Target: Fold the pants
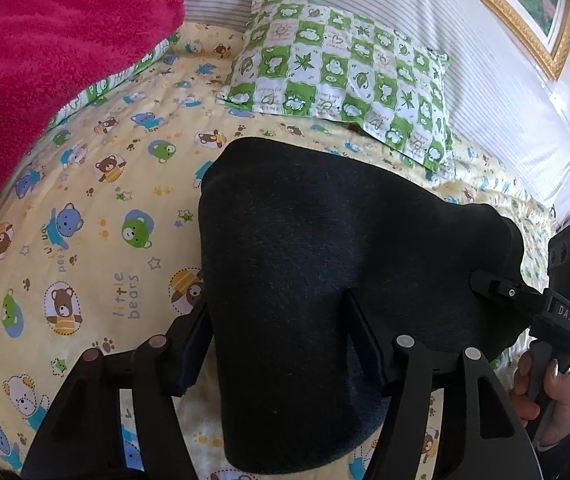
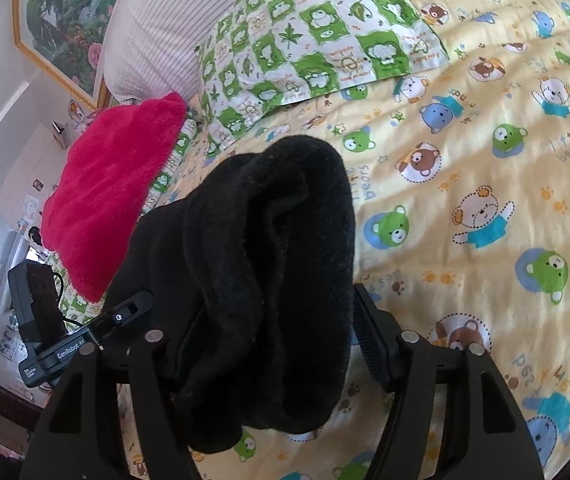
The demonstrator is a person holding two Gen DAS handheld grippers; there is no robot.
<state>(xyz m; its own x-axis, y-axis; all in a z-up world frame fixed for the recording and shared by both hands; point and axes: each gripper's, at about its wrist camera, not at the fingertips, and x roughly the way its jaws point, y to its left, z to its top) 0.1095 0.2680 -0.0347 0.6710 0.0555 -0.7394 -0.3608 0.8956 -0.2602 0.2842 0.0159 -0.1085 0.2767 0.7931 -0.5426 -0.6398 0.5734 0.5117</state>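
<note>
Jaws of left gripper (image 1: 281, 344) and right gripper (image 2: 269, 340) stand wide, unclamped around the folded black fleece pants (image 1: 325, 260); withdrawal toward six o'clock should be kept straight.

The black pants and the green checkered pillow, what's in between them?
Only bare bedsheet, yellow with little bears. The left wrist view shows that strip between the black pants and the green checkered pillow; nothing lies on it.

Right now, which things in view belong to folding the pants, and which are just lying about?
Job:
- black pants
- left gripper
- right gripper
- bear-print bedspread, the surface underneath

Lying about:
- green checked pillow
- pink fleece blanket
- framed painting
</note>
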